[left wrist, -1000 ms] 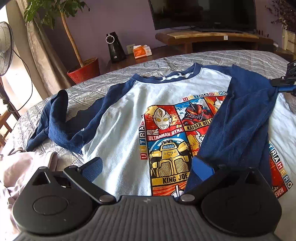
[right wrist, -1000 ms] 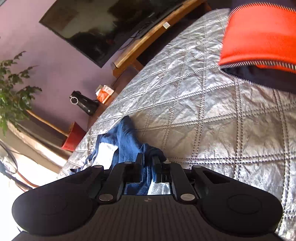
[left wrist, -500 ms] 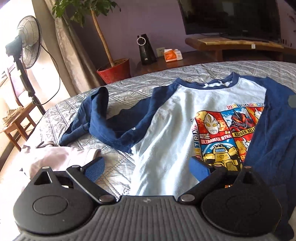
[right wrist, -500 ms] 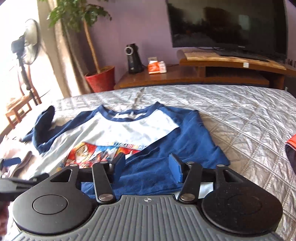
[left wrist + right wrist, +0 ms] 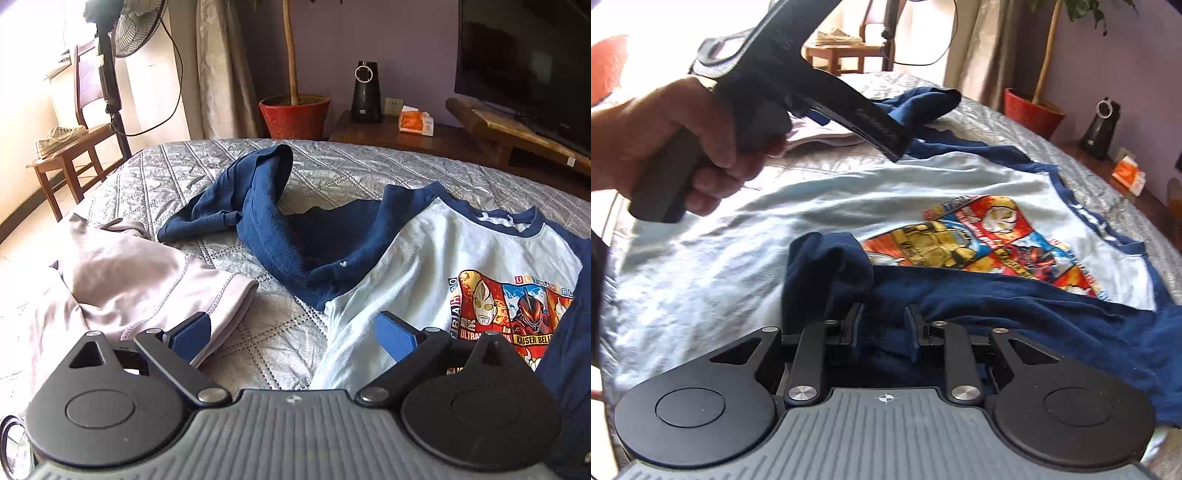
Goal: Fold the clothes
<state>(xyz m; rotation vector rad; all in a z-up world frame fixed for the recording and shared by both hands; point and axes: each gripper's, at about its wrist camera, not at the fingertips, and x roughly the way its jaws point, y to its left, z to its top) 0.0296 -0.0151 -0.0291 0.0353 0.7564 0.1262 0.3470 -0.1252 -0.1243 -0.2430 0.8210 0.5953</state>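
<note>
The shirt (image 5: pixel 424 258) lies flat on the bed (image 5: pixel 332 166); its unfolded navy sleeve (image 5: pixel 266 206) runs ahead of the wide-open, empty left gripper (image 5: pixel 291 332), while the right gripper (image 5: pixel 882 328) closes over the folded sleeve (image 5: pixel 997 306).

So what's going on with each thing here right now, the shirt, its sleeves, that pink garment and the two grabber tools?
Shirt: face up on the bed.
Left sleeve: crumpled, not folded in.
Right sleeve: folded across the shirt.
Pink garment: crumpled, unfolded.
Left gripper: open, empty.
Right gripper: jaws closing over the right sleeve.
</note>
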